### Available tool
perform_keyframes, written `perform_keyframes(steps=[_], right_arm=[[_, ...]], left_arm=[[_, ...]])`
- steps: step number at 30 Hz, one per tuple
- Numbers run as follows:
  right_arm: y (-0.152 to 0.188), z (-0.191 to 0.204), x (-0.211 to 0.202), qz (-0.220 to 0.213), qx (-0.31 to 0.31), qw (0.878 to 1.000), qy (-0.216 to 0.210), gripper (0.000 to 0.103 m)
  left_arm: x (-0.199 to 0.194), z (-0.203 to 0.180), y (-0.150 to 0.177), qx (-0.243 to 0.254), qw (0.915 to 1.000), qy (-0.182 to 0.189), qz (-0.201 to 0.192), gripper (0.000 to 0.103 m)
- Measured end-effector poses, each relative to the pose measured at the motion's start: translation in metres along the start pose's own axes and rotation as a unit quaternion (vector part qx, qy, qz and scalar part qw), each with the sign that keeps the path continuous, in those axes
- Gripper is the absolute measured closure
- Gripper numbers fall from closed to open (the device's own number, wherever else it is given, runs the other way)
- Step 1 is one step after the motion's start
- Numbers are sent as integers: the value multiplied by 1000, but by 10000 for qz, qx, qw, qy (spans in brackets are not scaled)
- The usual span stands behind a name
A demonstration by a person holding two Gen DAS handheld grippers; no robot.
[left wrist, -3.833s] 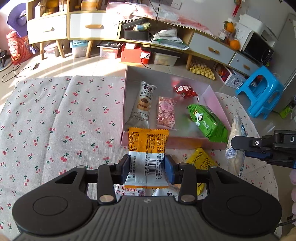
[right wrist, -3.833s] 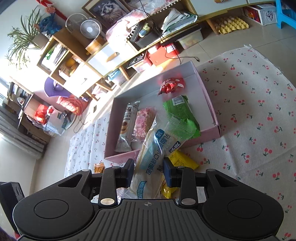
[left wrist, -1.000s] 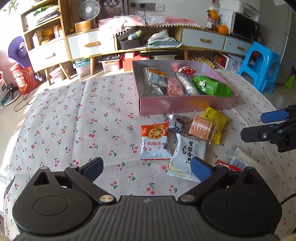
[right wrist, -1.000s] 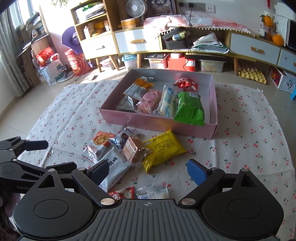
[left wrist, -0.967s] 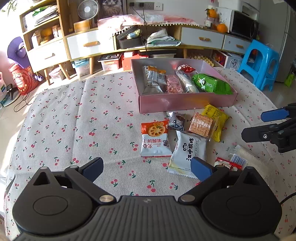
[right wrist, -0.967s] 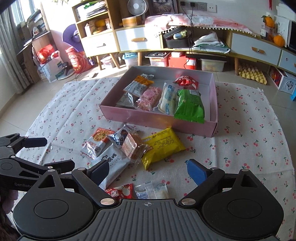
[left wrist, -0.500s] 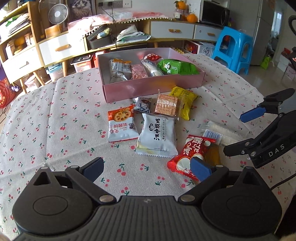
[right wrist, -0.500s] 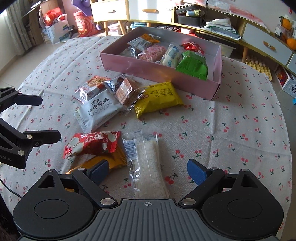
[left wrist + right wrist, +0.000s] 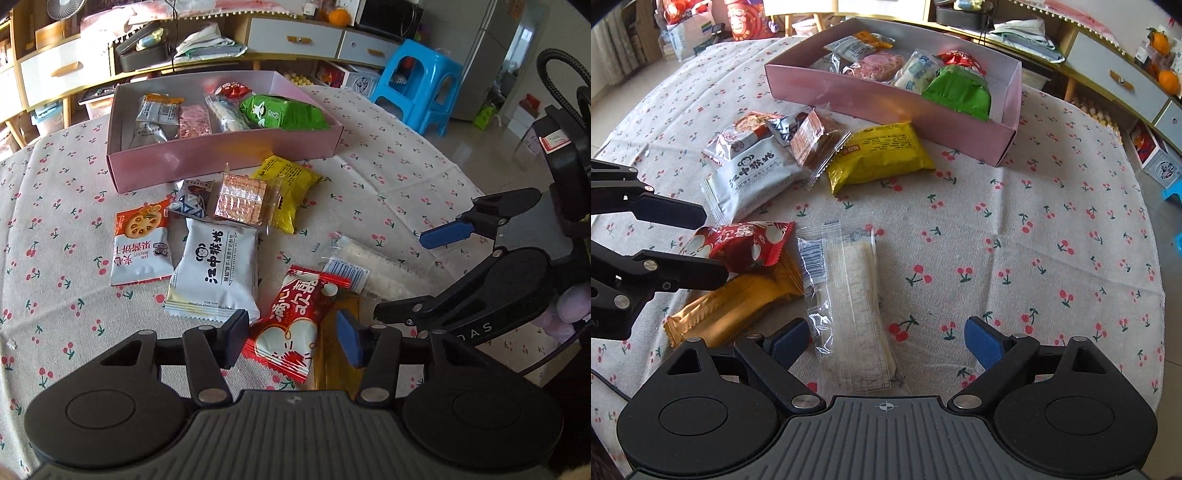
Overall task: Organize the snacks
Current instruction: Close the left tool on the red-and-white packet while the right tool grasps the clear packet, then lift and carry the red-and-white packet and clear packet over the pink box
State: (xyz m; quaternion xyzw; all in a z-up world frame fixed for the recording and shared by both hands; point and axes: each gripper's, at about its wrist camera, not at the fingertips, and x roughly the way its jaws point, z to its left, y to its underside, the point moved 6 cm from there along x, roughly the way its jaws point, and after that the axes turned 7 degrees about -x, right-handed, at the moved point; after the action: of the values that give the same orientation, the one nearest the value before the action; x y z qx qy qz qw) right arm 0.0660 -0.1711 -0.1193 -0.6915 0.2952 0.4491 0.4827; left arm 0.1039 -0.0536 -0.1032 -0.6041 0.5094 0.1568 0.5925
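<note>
A red snack packet lies on the cherry-print cloth, partly over a gold-orange packet. My left gripper straddles the red packet and its jaws are closing. A little room still shows beside the right pad, which hangs over the gold packet. From the right wrist view the left gripper flanks the red packet. A clear packet with a white bar lies lengthwise between the wide-open fingers of my right gripper, untouched. The pink box farther back holds several snacks.
A white packet, a biscuit packet, a clear cracker pack and a yellow packet lie between me and the box. A blue stool stands beyond the table's far right edge. Shelves and drawers line the back.
Both grippers came down and closer to the near packets. The left jaws went from wide open to narrow around the red packet. The right jaws stayed wide, now over the clear packet.
</note>
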Motion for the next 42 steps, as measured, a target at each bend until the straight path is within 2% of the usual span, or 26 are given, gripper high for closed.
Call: perform_keyframes(steps=[10, 17, 20, 23, 26, 28, 29, 35, 42], right_arm=[[-7, 6, 2, -222, -224, 9995, 31, 12], [-8, 0, 6, -152, 119, 9997, -126, 13], [-8, 0, 6, -133, 237, 9994, -228, 20], [-10, 4, 3, -153, 204, 9993, -276, 30], [-11, 9, 0, -187, 137, 9991, -345, 46], [-13, 11, -2, -231, 128, 9990, -353, 65], [-13, 11, -2, -227, 160, 9991, -327, 68], [-15, 6, -3, -180, 503, 9978, -380, 72], [-15, -5, -7, -150, 944, 9941, -510, 72]], left_arm=[[13, 0, -2, -124, 9994, -89, 310, 54], [13, 4, -4, -366, 9984, -87, 420, 55], [13, 3, -4, -292, 9987, -141, 405, 55], [12, 3, -3, -244, 9989, -185, 365, 57], [10, 5, -3, -339, 9986, -186, 349, 59], [8, 7, -4, -370, 9986, -205, 314, 61], [6, 8, -4, -393, 9986, -211, 289, 64], [0, 13, -6, -677, 9973, -109, 265, 68], [-6, 10, -10, -718, 9973, -66, 160, 69]])
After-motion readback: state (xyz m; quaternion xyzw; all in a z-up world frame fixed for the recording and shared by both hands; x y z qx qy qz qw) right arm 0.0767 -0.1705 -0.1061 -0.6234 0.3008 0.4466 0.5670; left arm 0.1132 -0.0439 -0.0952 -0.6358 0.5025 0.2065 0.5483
